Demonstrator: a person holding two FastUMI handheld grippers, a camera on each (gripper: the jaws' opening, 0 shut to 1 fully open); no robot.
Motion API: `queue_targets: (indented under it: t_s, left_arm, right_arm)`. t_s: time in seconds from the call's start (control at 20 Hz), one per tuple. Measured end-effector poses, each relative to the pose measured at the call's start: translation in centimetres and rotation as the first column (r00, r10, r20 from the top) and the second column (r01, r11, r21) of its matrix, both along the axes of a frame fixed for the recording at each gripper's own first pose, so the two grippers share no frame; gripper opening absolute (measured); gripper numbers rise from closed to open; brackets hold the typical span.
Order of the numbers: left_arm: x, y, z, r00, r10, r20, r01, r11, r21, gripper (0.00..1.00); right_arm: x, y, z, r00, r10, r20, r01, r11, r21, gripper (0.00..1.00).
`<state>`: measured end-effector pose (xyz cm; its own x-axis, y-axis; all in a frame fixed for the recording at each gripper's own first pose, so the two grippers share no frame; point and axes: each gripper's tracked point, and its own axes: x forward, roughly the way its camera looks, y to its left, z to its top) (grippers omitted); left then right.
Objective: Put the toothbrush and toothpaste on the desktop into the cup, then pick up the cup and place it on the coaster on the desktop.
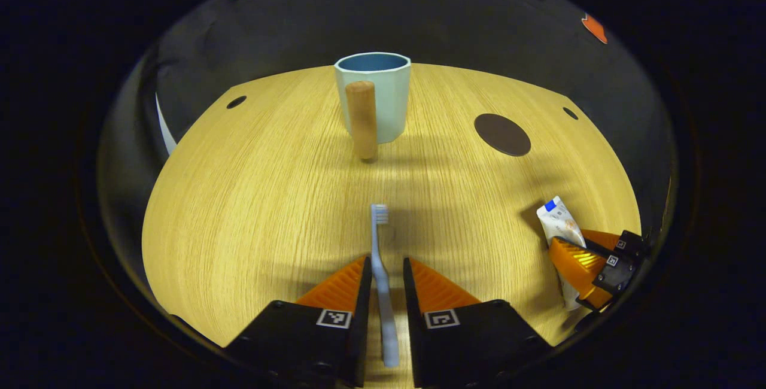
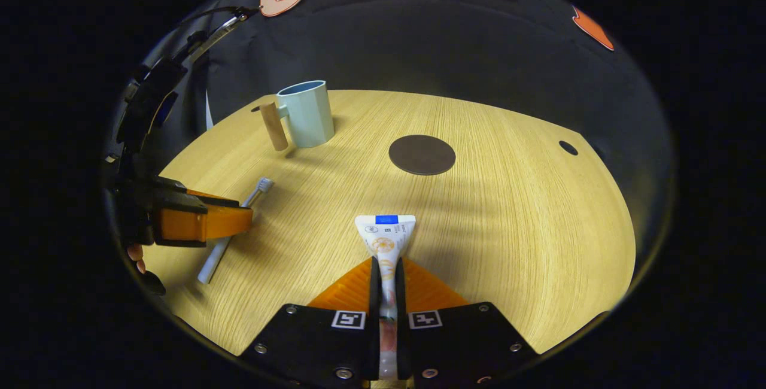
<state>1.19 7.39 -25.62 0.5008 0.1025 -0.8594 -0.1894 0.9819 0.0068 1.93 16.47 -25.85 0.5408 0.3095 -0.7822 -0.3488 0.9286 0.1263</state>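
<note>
We see a round light-oak wooden tabletop (image 1: 269, 197), and we take the pale blue faceted cup (image 1: 378, 93) with its upright wooden peg handle (image 1: 362, 119) as our landmark; it stands upright on the far part of the table, its mouth open and, so far as we can see, nothing inside it. In the left gripper view the handle faces the camera; in the right gripper view the same cup (image 2: 308, 112) stands to the far left with its handle (image 2: 273, 125) turned left. To the right of the cup, well apart from it, lies the flat dark brown round coaster (image 1: 502, 134), bare on the wood; we see it also in the right gripper view (image 2: 422, 154). Nearer than the cup, the left gripper (image 1: 386, 269) straddles the light blue toothbrush (image 1: 381, 269), which lies on the table with its bristle head pointing toward the cup; its fingers are closed in around the handle with slim gaps on each side, so we cannot tell whether they press on it. Right of the cup and nearer, the right gripper (image 2: 388, 269) pinches the white toothpaste tube (image 2: 386, 239), both fingers tight on its body, its flat blue-marked end pointing toward the coaster.
</note>
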Motion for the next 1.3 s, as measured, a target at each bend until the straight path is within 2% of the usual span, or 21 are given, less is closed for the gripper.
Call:
queue_targets:
  t_s: [0.05, 0.1, 0.2, 0.25, 0.35, 0.4, 0.45, 0.6, 0.85, 1.1, 1.15, 1.2, 1.3]
  left_arm:
    - [0.1, -0.2, 0.1, 1.000, 0.020, -0.001, -0.020, 1.000, -0.021, 0.28]
    - [0.0, -0.3, 0.1, 1.000, 0.025, -0.001, -0.025, 0.999, -0.038, 0.10]
    - [-0.4, 0.2, -0.2, 0.999, 0.045, 0.007, -0.044, 0.997, -0.056, 0.12]
    - [-0.6, 0.7, -0.1, 0.999, 0.046, 0.012, -0.045, 0.997, -0.068, 0.07]
    - [-0.3, 1.0, 0.0, 0.999, 0.041, 0.022, -0.039, 0.996, -0.080, 0.07]
    - [-0.2, 0.8, 0.2, 0.999, 0.037, 0.024, -0.035, 0.996, -0.085, 0.12]
    - [0.2, 0.4, 0.3, 0.999, 0.034, 0.031, -0.031, 0.995, -0.091, 0.04]
    - [0.6, -0.4, 0.8, 0.999, 0.028, 0.047, -0.023, 0.994, -0.107, 0.05]
    - [1.2, 0.1, 0.8, 0.991, 0.032, 0.128, -0.015, 0.991, -0.130, 0.05]
    - [2.8, 2.0, 1.5, 0.969, 0.041, 0.246, -0.018, 0.995, -0.094, 0.05]
    - [3.0, 3.0, 1.9, 0.962, 0.042, 0.270, -0.021, 0.997, -0.079, 0.00]
    - [3.4, 3.6, 2.3, 0.953, 0.036, 0.299, -0.017, 0.998, -0.067, 0.05]
    - [4.0, 4.7, 3.2, 0.937, 0.023, 0.350, -0.007, 0.999, -0.046, 0.05]
  right_arm:
    - [0.1, 0.2, 0.2, 1.000, -0.004, 0.003, 0.004, 1.000, 0.012, 0.12]
    - [0.3, 0.2, 0.5, 1.000, -0.020, 0.006, 0.020, 1.000, 0.018, 0.12]
    - [0.6, 0.0, 1.0, 0.999, -0.035, 0.030, 0.035, 0.999, 0.017, 0.12]
    - [0.7, 0.0, 1.1, 0.999, -0.035, 0.034, 0.035, 0.999, 0.019, 0.12]
    - [0.4, 0.3, 1.2, 0.999, -0.023, 0.022, 0.022, 0.999, 0.040, 0.11]
    - [0.2, 0.5, 1.2, 1.000, -0.021, 0.007, 0.020, 0.998, 0.055, 0.10]
    - [0.0, 0.8, 1.2, 1.000, -0.017, -0.009, 0.017, 0.997, 0.074, 0.09]
    - [-0.3, 1.3, 1.0, 0.999, -0.020, -0.025, 0.022, 0.996, 0.084, 0.06]
    - [0.2, 1.1, 1.8, 0.999, -0.046, 0.025, 0.044, 0.996, 0.077, 0.06]
    - [1.0, 1.2, 4.3, 0.994, -0.077, 0.076, 0.066, 0.988, 0.139, 0.06]
    - [1.0, 1.2, 4.9, 0.993, -0.082, 0.086, 0.068, 0.986, 0.154, 0.06]
    - [1.1, 1.2, 5.4, 0.992, -0.085, 0.092, 0.069, 0.984, 0.163, 0.06]
    - [1.6, 1.2, 6.5, 0.988, -0.095, 0.122, 0.073, 0.982, 0.173, 0.06]
